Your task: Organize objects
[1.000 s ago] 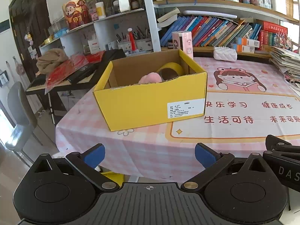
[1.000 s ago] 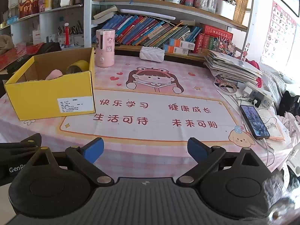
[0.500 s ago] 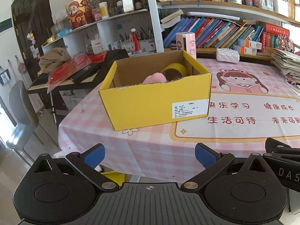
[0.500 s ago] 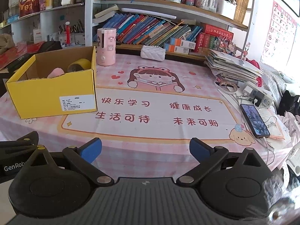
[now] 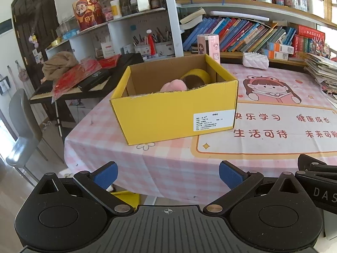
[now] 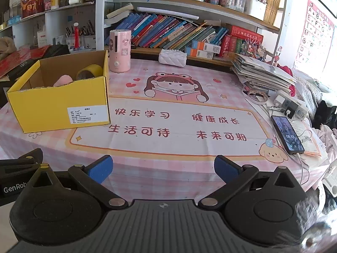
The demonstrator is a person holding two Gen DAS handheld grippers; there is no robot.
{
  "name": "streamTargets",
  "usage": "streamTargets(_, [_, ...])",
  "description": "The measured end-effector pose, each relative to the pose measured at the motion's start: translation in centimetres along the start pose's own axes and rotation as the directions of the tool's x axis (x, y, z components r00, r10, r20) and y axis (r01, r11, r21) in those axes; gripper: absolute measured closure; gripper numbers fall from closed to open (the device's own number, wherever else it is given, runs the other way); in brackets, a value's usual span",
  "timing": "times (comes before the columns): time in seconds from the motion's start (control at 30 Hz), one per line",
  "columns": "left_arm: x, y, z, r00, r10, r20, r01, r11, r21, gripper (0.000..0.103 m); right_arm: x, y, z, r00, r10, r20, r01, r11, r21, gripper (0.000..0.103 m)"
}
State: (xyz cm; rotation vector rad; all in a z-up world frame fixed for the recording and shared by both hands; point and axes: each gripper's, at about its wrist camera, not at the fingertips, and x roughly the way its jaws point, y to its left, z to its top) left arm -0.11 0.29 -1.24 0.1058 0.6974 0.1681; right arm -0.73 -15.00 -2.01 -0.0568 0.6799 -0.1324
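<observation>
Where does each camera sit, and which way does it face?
Left wrist: on the left claw, angled down at the open yellow cardboard box; open blue pads and the other claw's edge show.
Right wrist: on the right claw, angled down at the pink checked tablecloth and black smartphone; open pads show.
Shared: box, pink cylindrical appliance, bookshelf.

Both wrist views are bright with daylight. In the right view the window (image 6: 328, 71) at the far right edge is blown out to white, washing the alphabet poster (image 6: 316, 27) beside it. The yellow box (image 5: 177, 113) casts only a soft shadow on the bench (image 5: 168, 168). Strong fisheye bending curves the bookshelves (image 6: 189, 2) and darkens the corners. The lower right corner of the right view is smeared and blurred.
</observation>
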Motion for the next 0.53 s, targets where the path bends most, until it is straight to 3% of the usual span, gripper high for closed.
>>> streamTargets(0.53, [0.39,0.25,-0.14,1.000,-0.019,-0.014,0.019,1.000,-0.004,0.000,0.24,0.03,-0.06,1.000,-0.007,-0.010,0.007,1.000,0.002,0.000])
